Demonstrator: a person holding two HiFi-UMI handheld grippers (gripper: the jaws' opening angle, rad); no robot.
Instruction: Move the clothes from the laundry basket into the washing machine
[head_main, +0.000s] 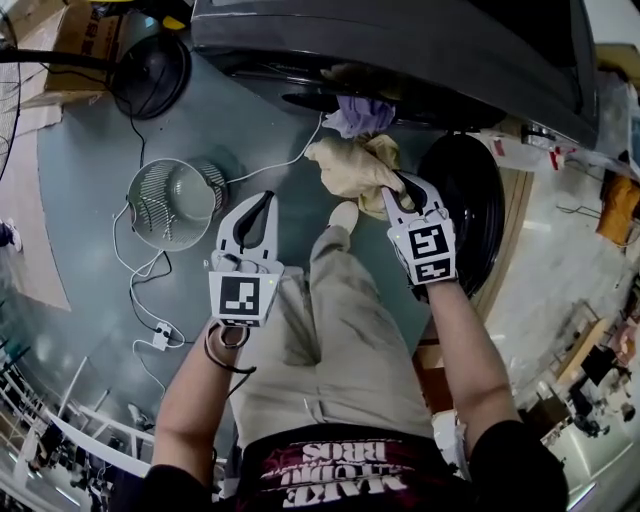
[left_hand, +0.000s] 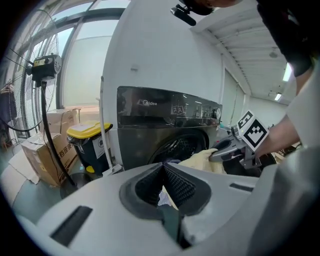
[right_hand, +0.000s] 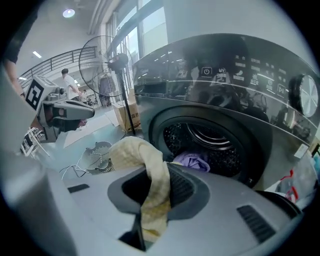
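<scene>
My right gripper (head_main: 398, 186) is shut on a cream yellow cloth (head_main: 352, 170), which drapes over its jaws (right_hand: 150, 175) just in front of the washing machine (head_main: 400, 50). The drum opening (right_hand: 210, 145) is open, and a lilac garment (head_main: 360, 115) lies at its mouth (right_hand: 192, 161). My left gripper (head_main: 257, 205) is shut with nothing in it, pointing toward the machine (left_hand: 165, 130). The laundry basket (head_main: 172, 203) stands on the floor to the left; I see no clothes in it.
The machine's round dark door (head_main: 468, 210) hangs open to the right of my right gripper. A white cable (head_main: 150, 290) trails across the floor by the basket. A standing fan base (head_main: 150, 75), a yellow-lidded bin (left_hand: 90, 145) and cardboard boxes (left_hand: 47, 155) are left of the machine.
</scene>
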